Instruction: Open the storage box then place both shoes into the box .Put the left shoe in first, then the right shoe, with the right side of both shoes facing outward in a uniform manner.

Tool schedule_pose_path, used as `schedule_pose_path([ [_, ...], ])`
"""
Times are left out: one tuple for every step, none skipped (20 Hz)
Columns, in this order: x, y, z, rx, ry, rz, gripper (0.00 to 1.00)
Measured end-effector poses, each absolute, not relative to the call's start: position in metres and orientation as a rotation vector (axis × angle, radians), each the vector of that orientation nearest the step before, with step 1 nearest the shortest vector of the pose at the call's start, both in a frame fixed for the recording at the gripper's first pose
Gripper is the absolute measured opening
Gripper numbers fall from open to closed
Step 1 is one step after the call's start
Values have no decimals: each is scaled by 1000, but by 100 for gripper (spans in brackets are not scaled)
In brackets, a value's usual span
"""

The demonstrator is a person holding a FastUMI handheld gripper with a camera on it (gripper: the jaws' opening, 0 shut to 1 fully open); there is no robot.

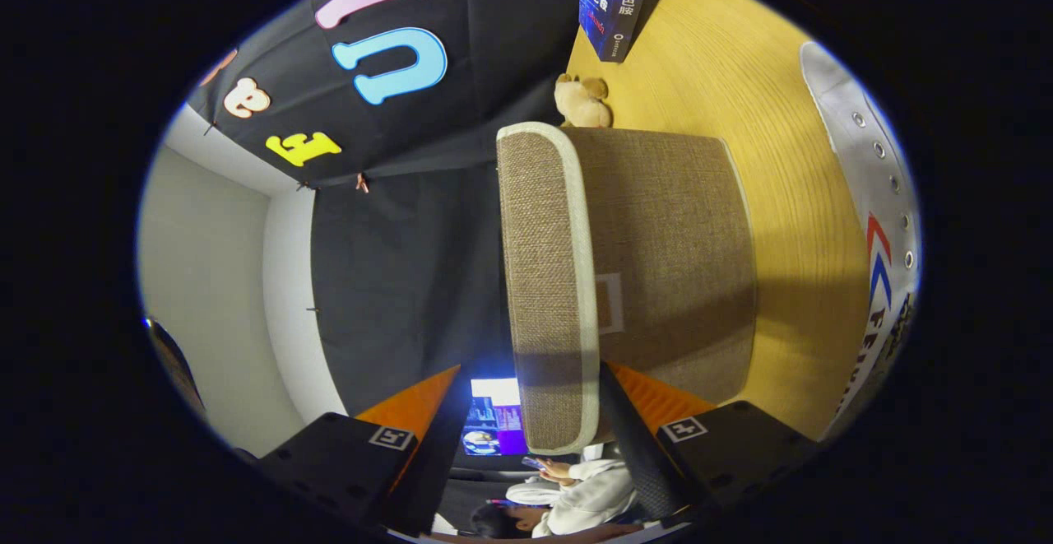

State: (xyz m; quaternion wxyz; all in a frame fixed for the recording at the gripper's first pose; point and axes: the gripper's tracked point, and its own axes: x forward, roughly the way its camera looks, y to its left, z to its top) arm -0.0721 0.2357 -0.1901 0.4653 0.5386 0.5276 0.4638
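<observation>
while your gripper (526,437) is rolled on its side, its fingers stand apart around the edge of the box (658,264) lid (547,281), though you cannot tell whether both press on it. the box sits on the table (790,198), with a shoe (872,198) well apart beyond it and a plush toy (582,102) just behind.

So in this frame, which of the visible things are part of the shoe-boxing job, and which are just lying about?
Part of the job:
- storage box, lid closed, its edge between the fingers
- white shoe on the table beyond the box
- gripper, fingers either side of the lid edge

Just lying about:
- plush toy
- book
- wooden table
</observation>
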Motion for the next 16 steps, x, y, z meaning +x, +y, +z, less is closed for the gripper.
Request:
schedule_pose_path([
  [-70, 235, -185, 1336, 1290, 1133, 88],
  [-70, 234, -180, 1343, 1291, 1135, 85],
  [-73, 233, -177, 1342, 1293, 1135, 85],
  [-73, 232, -176, 1330, 1287, 1127, 85],
  [-68, 230, -177, 1317, 1270, 1105, 74],
  [-66, 233, -174, 1324, 1260, 1105, 63],
  [-72, 232, -166, 1338, 1273, 1120, 52],
  [-79, 233, -160, 1347, 1296, 1134, 52],
  [-84, 233, -157, 1344, 1311, 1145, 52],
  [-77, 228, -165, 1313, 1308, 1089, 37],
  [-75, 236, -168, 1307, 1284, 1070, 23],
  [-77, 240, -164, 1318, 1290, 1088, 19],
  [-83, 241, -156, 1324, 1303, 1101, 19],
  [-82, 241, -157, 1313, 1315, 1082, 19],
  [-89, 244, -148, 1329, 1306, 1101, 12],
  [-93, 244, -142, 1331, 1301, 1118, 10],
])
